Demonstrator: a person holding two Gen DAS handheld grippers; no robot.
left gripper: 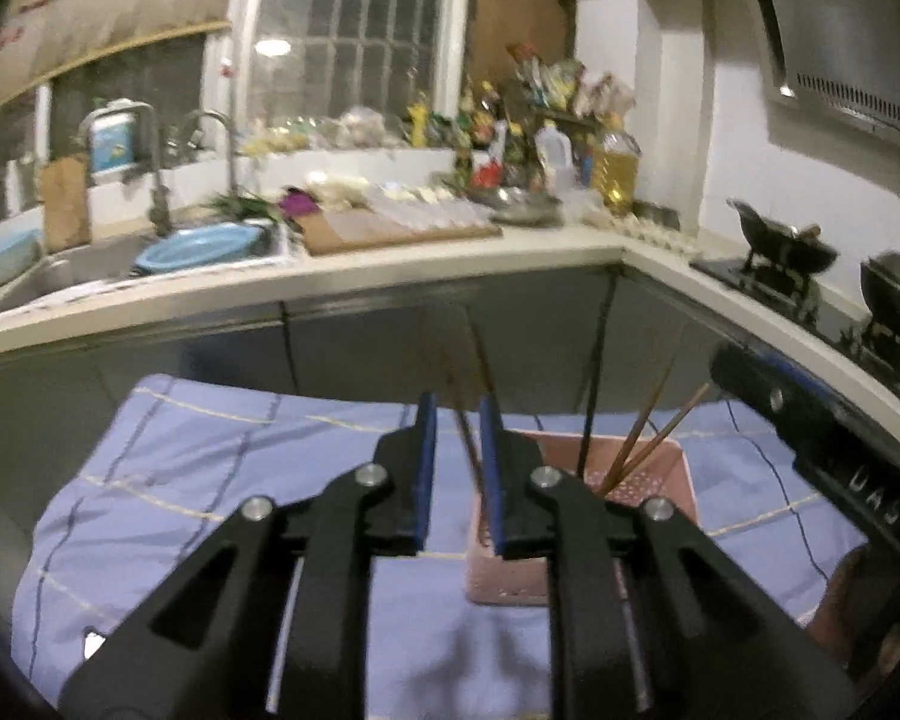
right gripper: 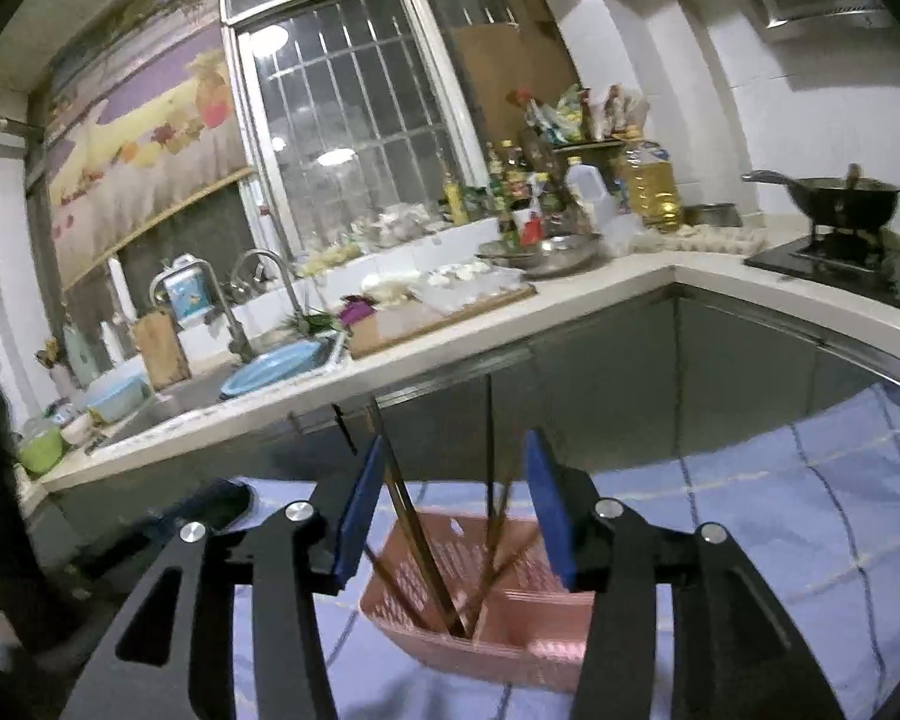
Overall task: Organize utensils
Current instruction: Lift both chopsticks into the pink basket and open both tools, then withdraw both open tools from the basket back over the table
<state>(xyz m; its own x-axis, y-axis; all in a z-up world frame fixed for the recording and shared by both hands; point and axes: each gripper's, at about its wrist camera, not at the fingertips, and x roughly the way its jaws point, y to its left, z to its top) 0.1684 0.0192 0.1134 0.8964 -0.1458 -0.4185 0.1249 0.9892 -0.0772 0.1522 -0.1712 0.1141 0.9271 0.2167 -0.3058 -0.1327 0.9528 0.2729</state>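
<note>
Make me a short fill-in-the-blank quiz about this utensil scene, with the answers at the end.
1. The chopsticks stand in a basket coloured ____.
2. The basket sits on a checked cloth coloured ____.
3. The right gripper has its jaws ____.
4. The left gripper's pads are coloured ____.

Answers: pink; blue; open; blue

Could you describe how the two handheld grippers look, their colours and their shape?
Both the left gripper and the right gripper have black angular linkage arms with cut-out slots, round silver pivot bolts, and flat blue pads lining the two fingers. No cables or sleeves show.
</note>
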